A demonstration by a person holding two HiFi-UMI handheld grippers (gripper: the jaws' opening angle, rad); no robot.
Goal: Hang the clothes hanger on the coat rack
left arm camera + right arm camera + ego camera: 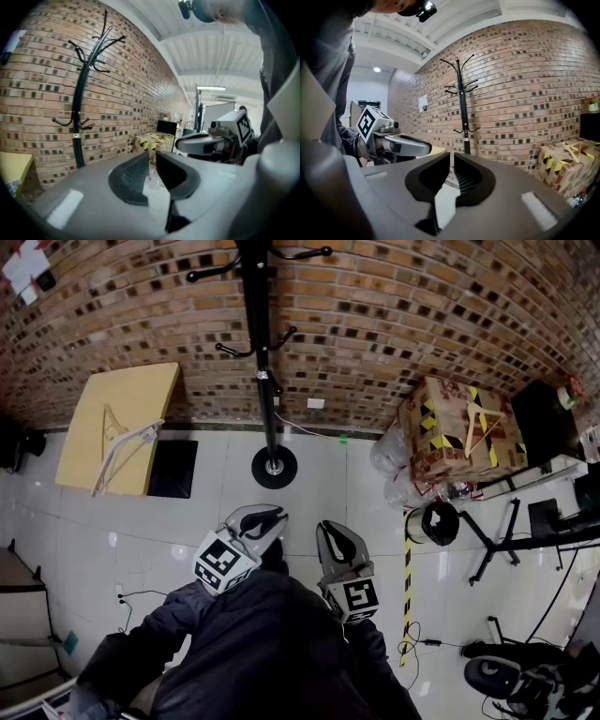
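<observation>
A black coat rack point(269, 352) stands against the brick wall, its round base point(273, 467) on the white floor. It also shows in the left gripper view point(79, 117) and the right gripper view point(464, 112). A pale clothes hanger point(124, 452) lies on a yellow table point(141, 390) at the left. A second wooden hanger point(478, 427) rests on a taped cardboard box point(441, 442) at the right. My left gripper point(258, 519) point(152, 157) and right gripper point(336, 538) point(452, 157) hover side by side in front of the rack, both shut and empty.
A black square stool point(173, 468) sits beside the yellow table. Clear plastic bags point(386, 457), a black round bin point(439, 523) and black stands point(497, 531) crowd the right side. Cables point(131, 601) run over the floor at the lower left.
</observation>
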